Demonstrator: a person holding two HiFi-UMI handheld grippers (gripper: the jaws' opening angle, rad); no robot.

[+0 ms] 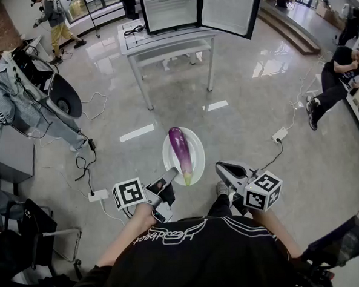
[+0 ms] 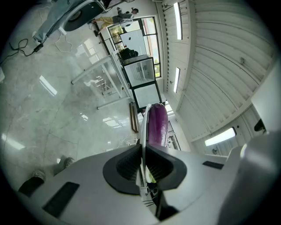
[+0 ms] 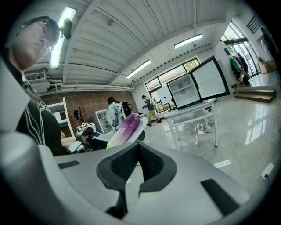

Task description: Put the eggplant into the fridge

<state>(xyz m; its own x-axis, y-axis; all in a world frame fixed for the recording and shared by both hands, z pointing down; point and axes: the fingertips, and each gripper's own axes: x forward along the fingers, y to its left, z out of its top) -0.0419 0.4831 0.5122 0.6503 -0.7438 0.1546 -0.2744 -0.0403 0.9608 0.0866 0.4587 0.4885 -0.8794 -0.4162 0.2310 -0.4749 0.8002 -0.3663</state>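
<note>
Since the left gripper (image 1: 169,177) pinches the plate (image 1: 196,146), eggplant (image 1: 180,147) just ahead, keep it level; right gripper (image 1: 223,166) is closed on nothing.

This is looking like a robotics lab or open test hall, not a home. Well ahead of the jaws, a small fridge (image 1: 170,8) is standing open on a bare white metal table (image 1: 167,42), alone in the middle of a glossy grey floor (image 1: 250,105). Cables (image 1: 84,167) and a power strip (image 1: 279,134) are trailing across the floor to either side (nothing domestic there). High above the jaws, strip lights (image 3: 189,41) are shining from a ribbed white ceiling (image 3: 131,26), a brick wall (image 3: 88,100) is showing beyond, and other people (image 1: 339,81) are working around the edges.
</note>
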